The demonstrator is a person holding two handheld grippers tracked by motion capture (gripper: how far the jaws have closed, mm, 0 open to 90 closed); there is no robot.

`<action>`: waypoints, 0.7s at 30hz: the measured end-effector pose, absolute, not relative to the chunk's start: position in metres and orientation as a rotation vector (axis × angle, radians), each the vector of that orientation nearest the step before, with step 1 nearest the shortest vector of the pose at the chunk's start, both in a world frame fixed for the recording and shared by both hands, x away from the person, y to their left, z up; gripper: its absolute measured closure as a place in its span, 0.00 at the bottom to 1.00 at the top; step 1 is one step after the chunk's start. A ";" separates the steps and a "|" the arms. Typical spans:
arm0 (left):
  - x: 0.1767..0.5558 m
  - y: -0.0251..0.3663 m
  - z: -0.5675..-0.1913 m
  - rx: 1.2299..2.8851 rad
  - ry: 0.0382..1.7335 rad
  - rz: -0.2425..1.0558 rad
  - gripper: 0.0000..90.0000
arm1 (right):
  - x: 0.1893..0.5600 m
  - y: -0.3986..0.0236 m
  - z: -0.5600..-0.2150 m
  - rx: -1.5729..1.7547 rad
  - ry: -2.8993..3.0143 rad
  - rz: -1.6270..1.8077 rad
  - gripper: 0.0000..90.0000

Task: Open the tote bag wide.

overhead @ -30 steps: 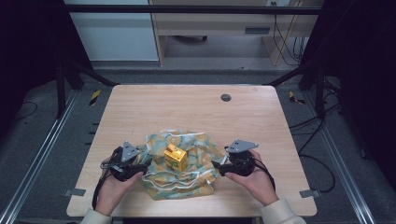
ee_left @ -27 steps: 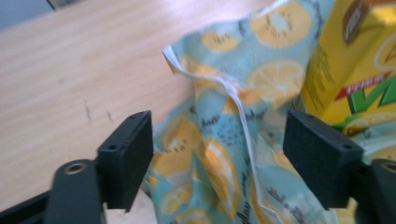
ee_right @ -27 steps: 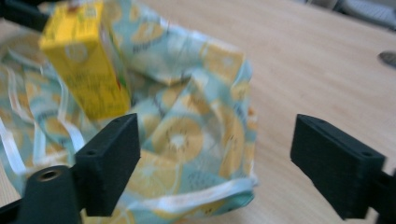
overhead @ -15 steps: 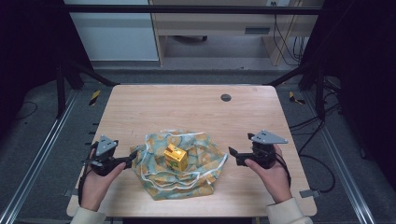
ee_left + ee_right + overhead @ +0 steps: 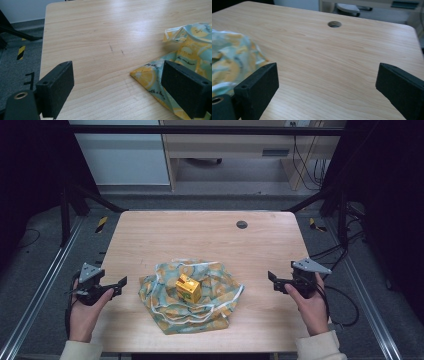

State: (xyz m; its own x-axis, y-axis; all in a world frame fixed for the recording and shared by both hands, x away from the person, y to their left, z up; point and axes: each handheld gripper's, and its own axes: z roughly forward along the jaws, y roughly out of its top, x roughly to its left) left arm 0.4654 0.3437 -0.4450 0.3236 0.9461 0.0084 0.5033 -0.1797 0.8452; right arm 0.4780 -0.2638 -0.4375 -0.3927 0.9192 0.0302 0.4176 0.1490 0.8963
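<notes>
Wood of the table lies bare past both grippers, with lots of room to move. The left gripper is at the table's left edge, its jaws wide apart after just opening, with nothing between them. The lemon-print cloth lies crumpled just beside its tips, not touching. The right gripper is near the right edge, its jaws also just opened wide and holding nothing, with the cloth well apart from it. A small gold box sits on the cloth, between the grippers. A round hole is far beyond them.
</notes>
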 end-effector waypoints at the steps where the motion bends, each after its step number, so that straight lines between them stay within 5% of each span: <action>1: 0.466 0.345 -0.445 1.816 1.302 0.729 0.12 | 0.479 -0.266 -0.438 1.283 1.875 1.189 0.06; 10: 0.469 0.358 -0.454 1.876 1.385 0.754 0.12 | 0.482 -0.288 -0.459 1.413 1.904 1.088 0.06; 21: 0.473 0.325 -0.468 2.118 1.317 0.742 0.12 | 0.476 -0.282 -0.485 1.529 2.086 0.939 0.12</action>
